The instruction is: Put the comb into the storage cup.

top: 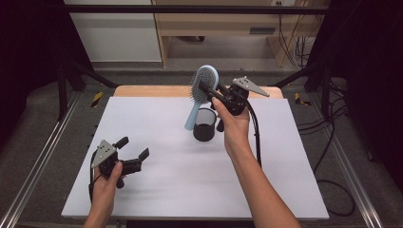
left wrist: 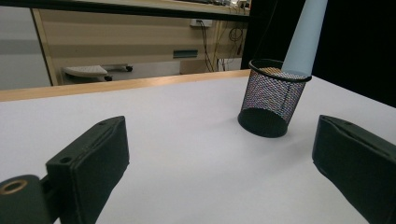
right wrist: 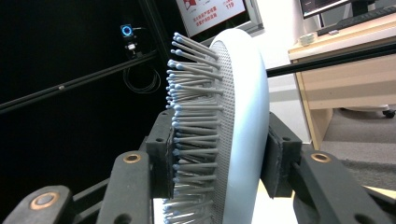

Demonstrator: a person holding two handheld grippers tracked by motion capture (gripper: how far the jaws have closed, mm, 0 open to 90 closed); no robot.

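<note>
A light blue hairbrush [top: 202, 90] hangs handle-down, its handle tip at the rim of a black mesh cup [top: 205, 124] that stands at mid-table. My right gripper [top: 209, 90] is shut on the brush's head; in the right gripper view the jaws press the bristle side and the back of the hairbrush [right wrist: 233, 121]. The left gripper view shows the handle [left wrist: 303, 37] reaching into the mesh cup [left wrist: 270, 100]. My left gripper [top: 132, 147] rests open on the near left of the table, nothing between its jaws.
A white mat [top: 157, 180] covers the wooden table [top: 142, 90]. Black frame posts stand at both sides. Cables [top: 328, 142] trail off the right edge. Wooden furniture [top: 214, 28] stands behind the table.
</note>
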